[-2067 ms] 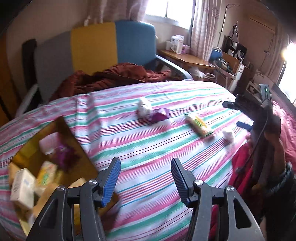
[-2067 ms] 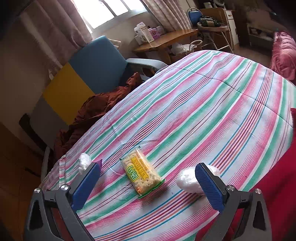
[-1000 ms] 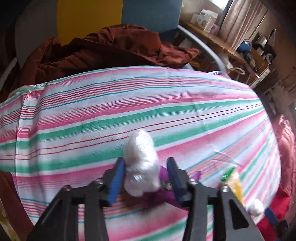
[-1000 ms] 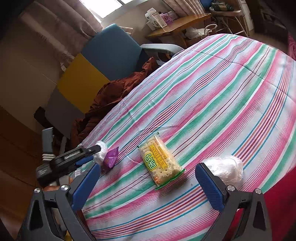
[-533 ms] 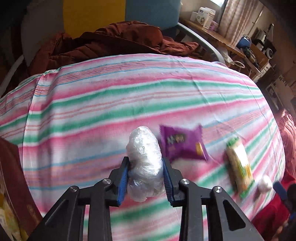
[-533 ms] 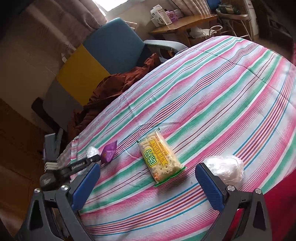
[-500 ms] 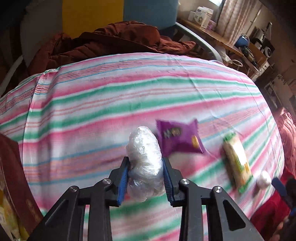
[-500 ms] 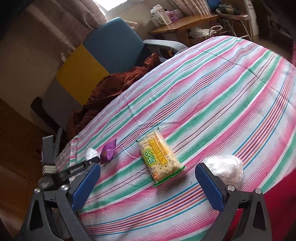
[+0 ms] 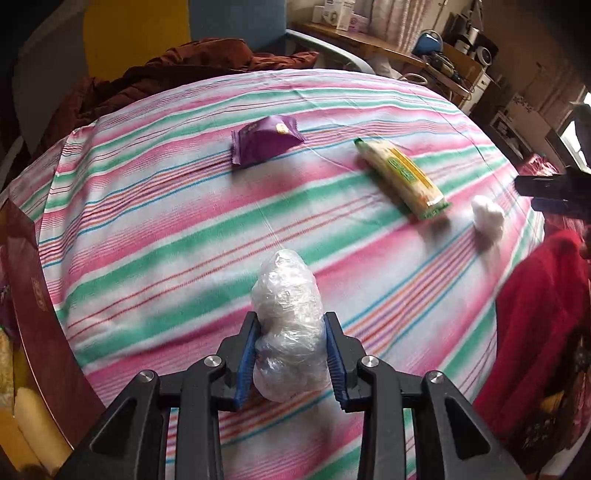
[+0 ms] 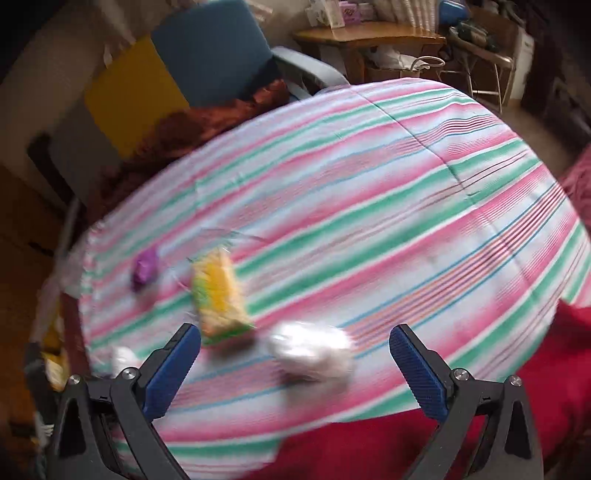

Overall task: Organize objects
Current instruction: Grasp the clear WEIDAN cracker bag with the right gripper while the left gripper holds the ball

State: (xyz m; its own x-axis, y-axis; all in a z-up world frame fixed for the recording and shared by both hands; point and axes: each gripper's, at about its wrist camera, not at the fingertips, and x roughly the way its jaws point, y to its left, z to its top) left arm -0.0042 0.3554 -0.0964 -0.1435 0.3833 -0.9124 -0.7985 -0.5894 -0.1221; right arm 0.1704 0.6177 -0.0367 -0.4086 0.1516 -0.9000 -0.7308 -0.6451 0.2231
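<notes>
My left gripper [image 9: 290, 354] is shut on a clear plastic-wrapped bundle [image 9: 286, 314] and holds it above the striped cloth [image 9: 166, 229]. On the cloth lie a purple snack packet [image 9: 264, 144], a yellow-green cracker pack [image 9: 402, 177] and a second white wrapped bundle [image 9: 487, 218]. My right gripper [image 10: 295, 363] is open, and the second bundle [image 10: 312, 354] lies on the cloth between its fingers. The cracker pack [image 10: 219, 295] and purple packet [image 10: 145, 269] lie to its left; this view is blurred.
A dark red box [image 9: 33, 314] with packets inside stands at the cloth's left edge. A multicoloured chair [image 9: 147, 33] with brown clothing [image 9: 177, 70] is behind. A red garment [image 9: 539, 321] lies at the right. A wooden desk [image 10: 369, 37] stands at the back.
My left gripper has pulled back toward me with the bundle, away from the purple packet. My right gripper has swung left, so the second bundle now sits between its fingers.
</notes>
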